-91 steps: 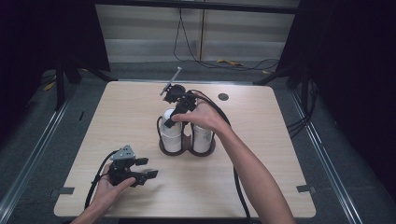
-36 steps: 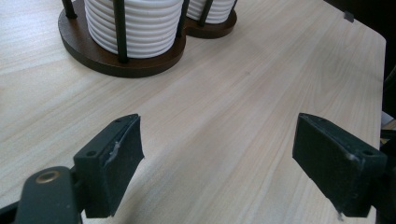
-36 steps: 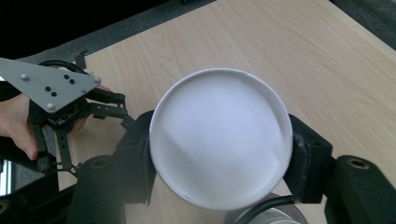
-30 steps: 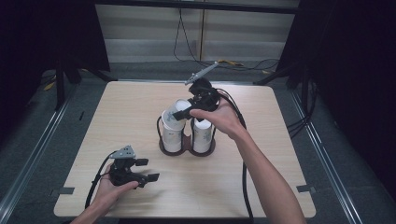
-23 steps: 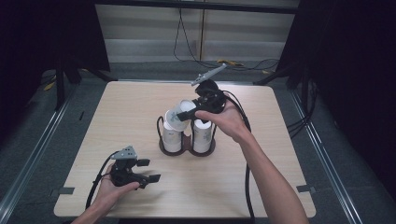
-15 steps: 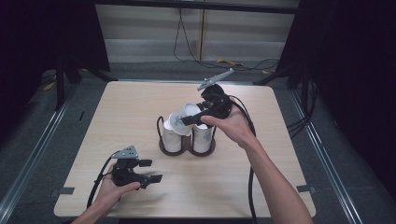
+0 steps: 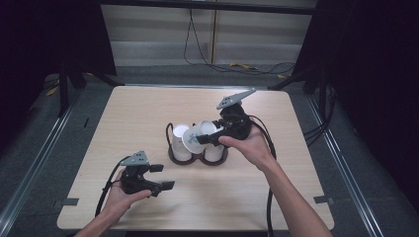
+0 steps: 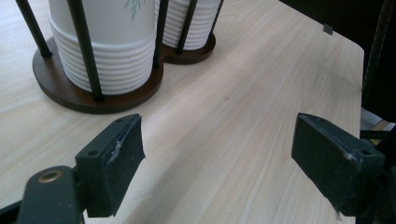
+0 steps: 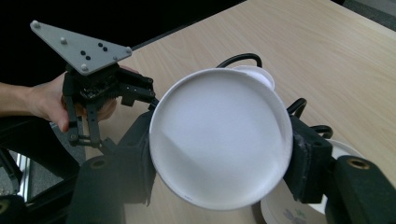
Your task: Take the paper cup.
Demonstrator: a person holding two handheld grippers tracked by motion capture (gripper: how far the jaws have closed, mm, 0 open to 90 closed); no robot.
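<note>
The wooden table [image 7: 148, 113] spreads pale and bare-grained across the high view, its far edge running just beside a grey floor [image 7: 163, 74]. Along that floor a dark cable [image 7: 197, 49] drops from above and loops toward a scatter of yellow-marked wire [image 7: 247, 66] near the back wall. A light panelled wall [image 7: 148, 29] closes the scene behind. On the left, a metal rail [image 7: 34, 168] slants along the table's side, with a dark stand [image 7: 64, 74] rising beyond it. On the right, another rail [image 7: 341, 168] runs past the table, and black curtain [image 7: 375, 74] hangs well apart from everything.
</note>
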